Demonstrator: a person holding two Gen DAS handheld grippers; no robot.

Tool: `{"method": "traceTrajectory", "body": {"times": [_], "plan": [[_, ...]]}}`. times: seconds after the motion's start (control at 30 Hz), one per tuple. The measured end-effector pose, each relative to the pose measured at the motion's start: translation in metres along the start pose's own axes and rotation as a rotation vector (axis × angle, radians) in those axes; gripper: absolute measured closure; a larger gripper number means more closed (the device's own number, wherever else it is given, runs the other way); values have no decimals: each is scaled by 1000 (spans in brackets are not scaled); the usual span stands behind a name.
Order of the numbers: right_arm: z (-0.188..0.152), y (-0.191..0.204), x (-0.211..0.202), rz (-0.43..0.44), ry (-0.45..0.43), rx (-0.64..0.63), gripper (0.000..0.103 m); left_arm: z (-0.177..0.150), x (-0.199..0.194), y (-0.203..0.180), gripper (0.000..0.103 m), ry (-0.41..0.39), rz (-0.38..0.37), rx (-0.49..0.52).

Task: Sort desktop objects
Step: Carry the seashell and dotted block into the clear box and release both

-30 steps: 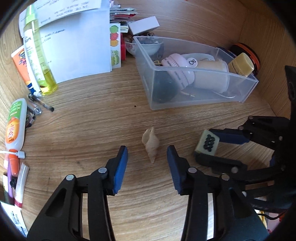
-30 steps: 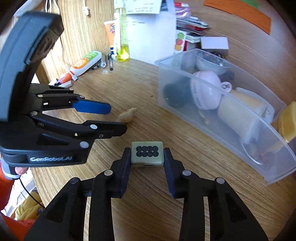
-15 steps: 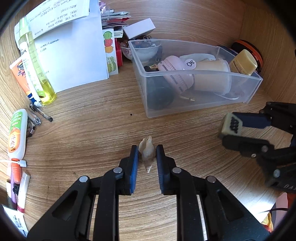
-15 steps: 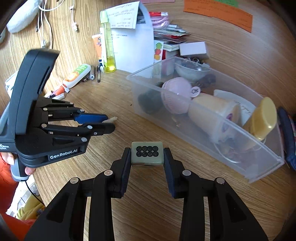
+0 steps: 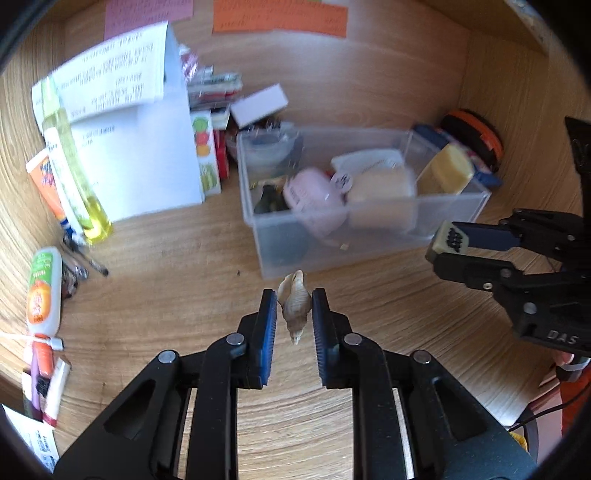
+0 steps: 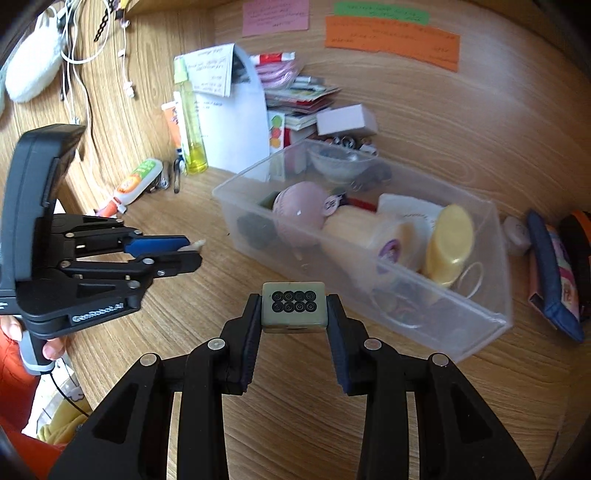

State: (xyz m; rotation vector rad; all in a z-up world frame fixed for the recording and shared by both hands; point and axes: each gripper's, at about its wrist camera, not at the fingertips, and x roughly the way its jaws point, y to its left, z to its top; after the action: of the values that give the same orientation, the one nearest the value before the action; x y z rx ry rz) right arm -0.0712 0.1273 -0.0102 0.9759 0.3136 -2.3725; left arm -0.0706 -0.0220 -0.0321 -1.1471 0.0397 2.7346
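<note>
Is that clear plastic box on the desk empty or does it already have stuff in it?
Already well filled. Through the clear box you can see a pink round case, a cream roll and a yellow bottle lying inside.

Pink (image 6: 275,16), orange (image 6: 392,41) and green (image 6: 380,15) notes are sticking to the wooden back wall, white cables (image 6: 79,48) and something fluffy and white (image 6: 35,72) are hanging on the left wall, and white paper (image 5: 146,147) is standing against the back of the bench (image 5: 184,258)
</note>
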Motion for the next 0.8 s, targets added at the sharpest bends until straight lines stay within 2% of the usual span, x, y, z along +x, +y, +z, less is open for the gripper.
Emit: {"method": "traceTrajectory", "body": {"times": [0.43,0.6,0.8], "plan": [[25,-29,-27,-62,-80,14,72,53,-18,-11,85,-105,-37,20],[36,-34,-23,-78,-87,3,72,62,-4,-7,85,-91,-50,5],[49,-41,0,-46,-74,4,72,71,14,-4,85,-74,-62,6]]}}
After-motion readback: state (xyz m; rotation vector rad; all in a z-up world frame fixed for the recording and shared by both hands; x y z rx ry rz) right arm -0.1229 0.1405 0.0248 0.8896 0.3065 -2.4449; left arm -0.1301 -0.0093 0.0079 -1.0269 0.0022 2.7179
